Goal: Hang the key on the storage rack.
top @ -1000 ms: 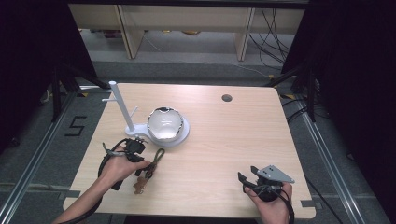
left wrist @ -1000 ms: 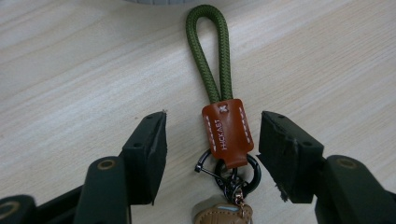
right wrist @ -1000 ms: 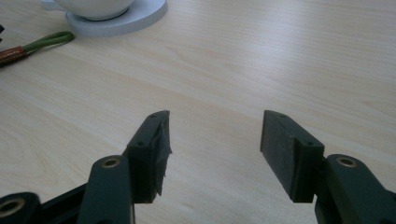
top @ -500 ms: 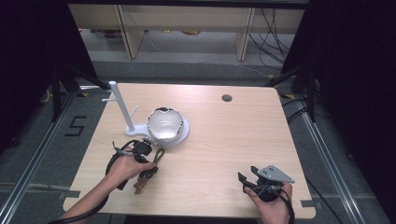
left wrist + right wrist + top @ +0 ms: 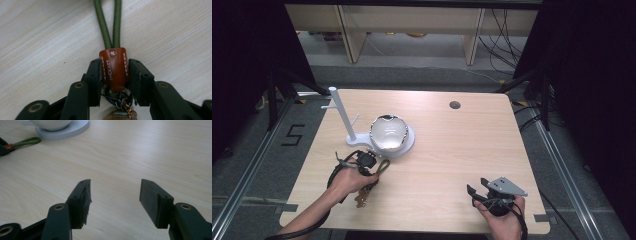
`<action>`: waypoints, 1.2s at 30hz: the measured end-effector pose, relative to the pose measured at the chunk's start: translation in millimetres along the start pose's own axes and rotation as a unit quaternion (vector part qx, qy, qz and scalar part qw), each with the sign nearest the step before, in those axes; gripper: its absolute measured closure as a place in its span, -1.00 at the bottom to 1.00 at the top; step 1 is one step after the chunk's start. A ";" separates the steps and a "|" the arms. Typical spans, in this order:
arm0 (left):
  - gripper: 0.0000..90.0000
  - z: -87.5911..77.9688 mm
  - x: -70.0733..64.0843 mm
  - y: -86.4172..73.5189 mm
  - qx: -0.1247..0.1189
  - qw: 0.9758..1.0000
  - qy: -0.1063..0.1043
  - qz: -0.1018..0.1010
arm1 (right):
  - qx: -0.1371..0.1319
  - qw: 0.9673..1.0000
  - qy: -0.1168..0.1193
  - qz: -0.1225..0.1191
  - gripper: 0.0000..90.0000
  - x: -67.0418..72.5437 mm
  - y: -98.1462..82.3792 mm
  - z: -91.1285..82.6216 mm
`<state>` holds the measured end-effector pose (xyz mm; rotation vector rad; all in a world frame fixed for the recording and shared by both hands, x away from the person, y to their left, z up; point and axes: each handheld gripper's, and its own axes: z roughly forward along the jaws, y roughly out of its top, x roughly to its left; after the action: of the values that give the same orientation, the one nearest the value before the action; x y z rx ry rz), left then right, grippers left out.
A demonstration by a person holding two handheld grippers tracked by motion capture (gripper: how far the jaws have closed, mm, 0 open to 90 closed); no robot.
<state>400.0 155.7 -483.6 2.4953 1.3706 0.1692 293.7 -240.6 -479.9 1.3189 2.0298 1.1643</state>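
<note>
A white stand (image 5: 341,117) with short pegs is rising from the left part of the tabletop (image 5: 462,145), and its round base (image 5: 404,145) is carrying a white bowl (image 5: 388,132) just to the right of the post.

Near the front left edge, the person's left hand (image 5: 347,182) is holding the left hand-held gripper (image 5: 372,167) low over the wood. In the left gripper view its jaws are pinching a brown leather tab (image 5: 113,68) from both sides; the tab bears white stitching and stamped lettering. A doubled green cord (image 5: 110,22) is running out of the top of the tab and lying along the tabletop away from the jaws. Below the tab, between the jaw arms, a dark ring (image 5: 117,97) and a small tan piece (image 5: 121,115) are hanging, partly hidden. In the high view the cord loop (image 5: 383,166) is lying just in front of the base, apart from it.

A dark round hole (image 5: 455,105) is sitting in the far middle of the wood.

At the front right, the right hand (image 5: 502,222) is gripping the right hand-held gripper (image 5: 477,192), which is carrying a grey plate (image 5: 506,185) on top. Its jaws are standing spread wide with nothing between them, pointing across bare wood toward the bowl and cord.
</note>
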 end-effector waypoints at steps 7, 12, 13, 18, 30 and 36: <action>0.53 -1.0 4.0 -5.5 -0.014 0.999 -0.010 0.030 | 0.002 1.000 0.003 0.000 -0.04 0.1 -0.2 0.0; 0.54 -2.0 5.5 -10.5 -0.031 0.999 -0.009 0.040 | 0.009 1.000 -0.002 0.019 -0.04 4.0 -0.8 -0.1; 0.54 -2.0 5.8 -11.7 -0.033 0.999 -0.013 0.037 | 0.001 1.000 0.002 -0.001 -0.04 0.7 -0.6 1.5; 0.54 -6.5 7.8 -22.2 -0.066 0.997 -0.015 0.046 | 0.001 1.000 -0.001 -0.001 -0.04 0.3 -0.7 1.4; 0.54 -21.8 12.6 -46.5 -0.139 0.989 -0.024 0.038 | 0.004 1.000 0.003 0.001 -0.04 1.2 -1.4 1.6; 0.54 -26.2 13.5 -54.7 -0.177 0.983 -0.026 0.044 | 0.005 1.000 -0.001 -0.001 -0.04 1.4 -1.1 1.0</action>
<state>357.0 199.8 -475.9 2.2443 1.0992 0.3325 293.3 -239.1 -481.3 1.3218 2.0370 1.1527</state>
